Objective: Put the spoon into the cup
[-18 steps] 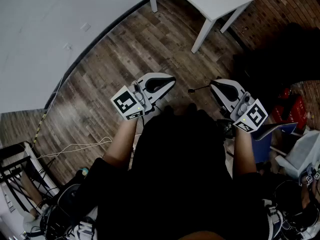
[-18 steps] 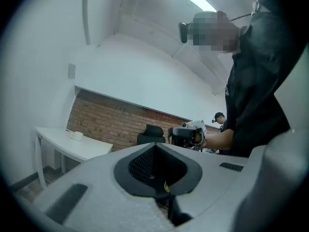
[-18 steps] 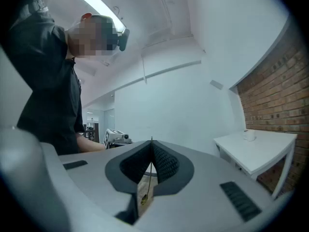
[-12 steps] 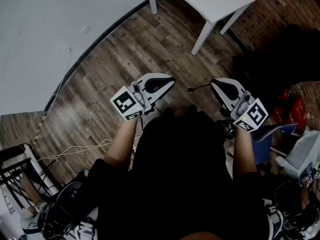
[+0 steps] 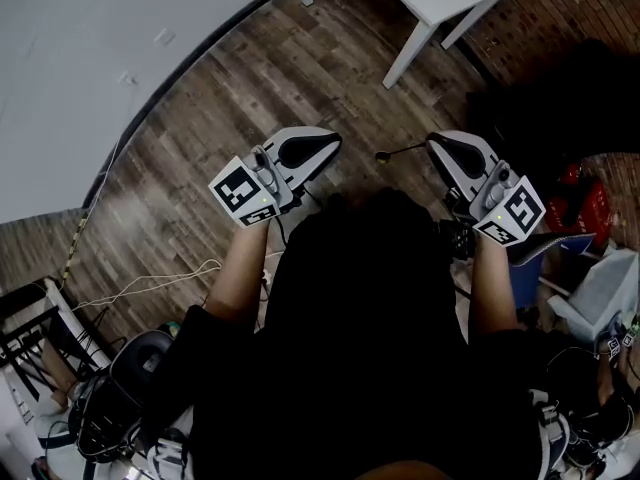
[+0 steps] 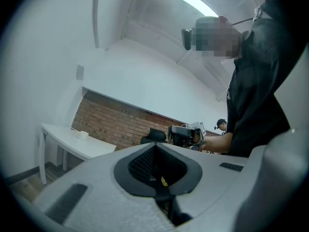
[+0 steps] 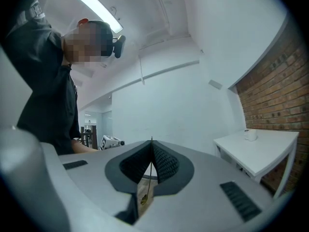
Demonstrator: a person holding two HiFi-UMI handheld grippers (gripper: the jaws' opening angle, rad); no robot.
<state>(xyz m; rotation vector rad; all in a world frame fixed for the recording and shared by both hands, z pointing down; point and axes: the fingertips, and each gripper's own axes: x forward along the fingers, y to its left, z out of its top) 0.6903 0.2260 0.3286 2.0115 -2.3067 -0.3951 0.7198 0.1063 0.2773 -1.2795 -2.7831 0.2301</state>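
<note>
As the head view showed, the right gripper [image 5: 436,144] pinched the spoon [image 5: 396,151] above frame centre. The left gripper view showed the left gripper [image 6: 155,146] pressed together, empty, with the cup [image 6: 83,135] on a table [image 6: 99,147] at left. The right gripper view had the cup at right.

no legible words, brand names, numbers or signs on anything in view
</note>
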